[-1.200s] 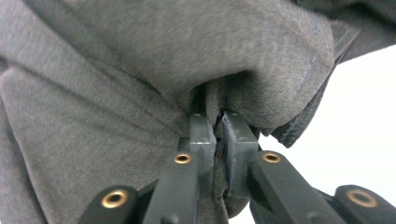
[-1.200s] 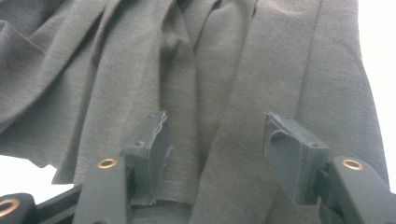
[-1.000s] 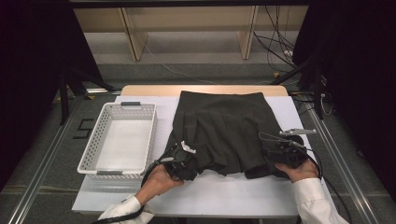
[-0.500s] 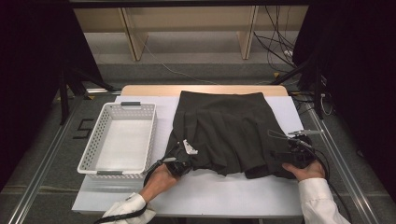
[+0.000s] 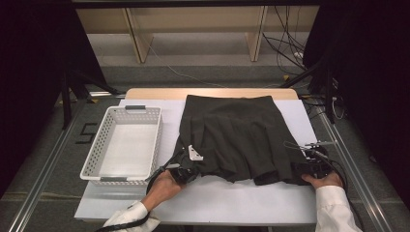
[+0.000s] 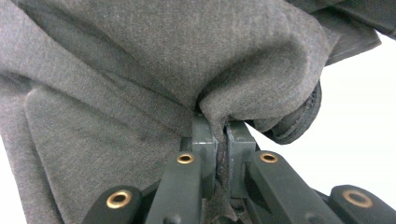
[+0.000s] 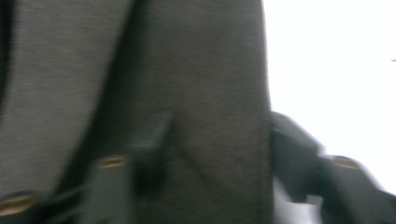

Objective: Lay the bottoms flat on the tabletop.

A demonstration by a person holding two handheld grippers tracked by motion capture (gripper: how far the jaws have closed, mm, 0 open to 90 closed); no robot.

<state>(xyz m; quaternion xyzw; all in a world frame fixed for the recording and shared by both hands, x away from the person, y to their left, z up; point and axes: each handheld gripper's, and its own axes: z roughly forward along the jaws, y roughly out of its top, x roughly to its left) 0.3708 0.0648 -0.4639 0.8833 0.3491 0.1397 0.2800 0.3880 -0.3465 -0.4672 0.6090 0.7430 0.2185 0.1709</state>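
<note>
A dark grey pleated skirt lies flat on the white table, with its hem toward me. My left gripper sits at the hem's left corner. In the left gripper view it is shut on a bunched fold of the skirt. My right gripper is low at the hem's right corner. The right gripper view is blurred. There its jaws have just been closing and still stand apart, with the skirt's cloth lying between them.
A white perforated basket stands empty on the table left of the skirt, close to my left hand. Bare white table runs along the front edge. Cables trail on the floor at the back right.
My right hand has moved right and down to the hem's right corner. The left hand has stayed at the left corner, where the cloth is now bunched up.
</note>
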